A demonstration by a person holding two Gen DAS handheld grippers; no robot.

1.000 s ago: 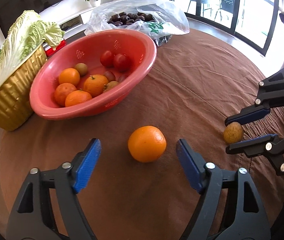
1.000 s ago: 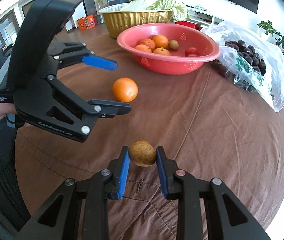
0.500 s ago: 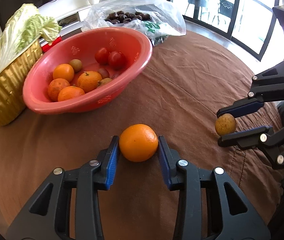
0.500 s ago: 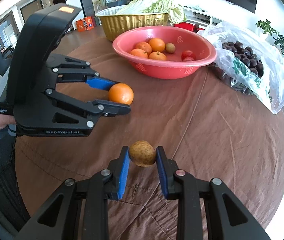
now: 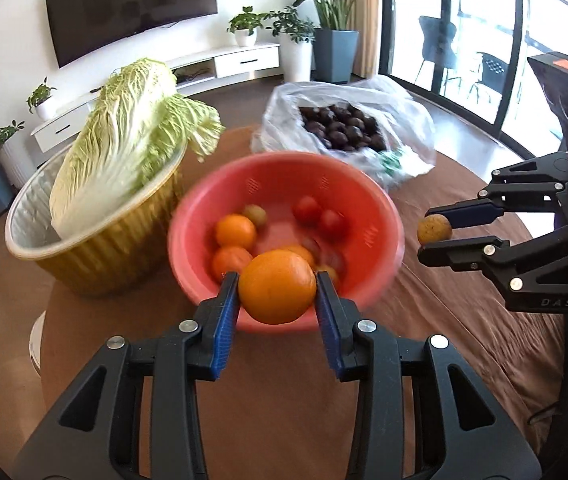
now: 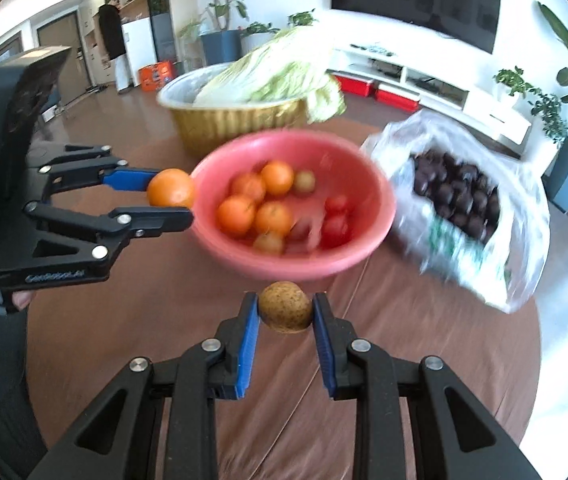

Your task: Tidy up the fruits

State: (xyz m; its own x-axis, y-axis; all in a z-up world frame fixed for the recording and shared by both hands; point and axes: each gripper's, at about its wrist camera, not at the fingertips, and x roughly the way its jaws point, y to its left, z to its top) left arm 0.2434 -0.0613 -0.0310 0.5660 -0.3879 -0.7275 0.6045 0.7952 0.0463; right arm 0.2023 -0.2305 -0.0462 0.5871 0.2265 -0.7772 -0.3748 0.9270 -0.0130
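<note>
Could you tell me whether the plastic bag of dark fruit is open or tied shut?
Open. The plastic bag gapes at its top, with the dark fruit inside exposed in both views; no knot shows.

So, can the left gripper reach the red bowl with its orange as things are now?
Probably yes. The left gripper, shut on the orange, is near the red bowl rim, with nothing between. The right gripper holds its brown fruit off to the side.
</note>
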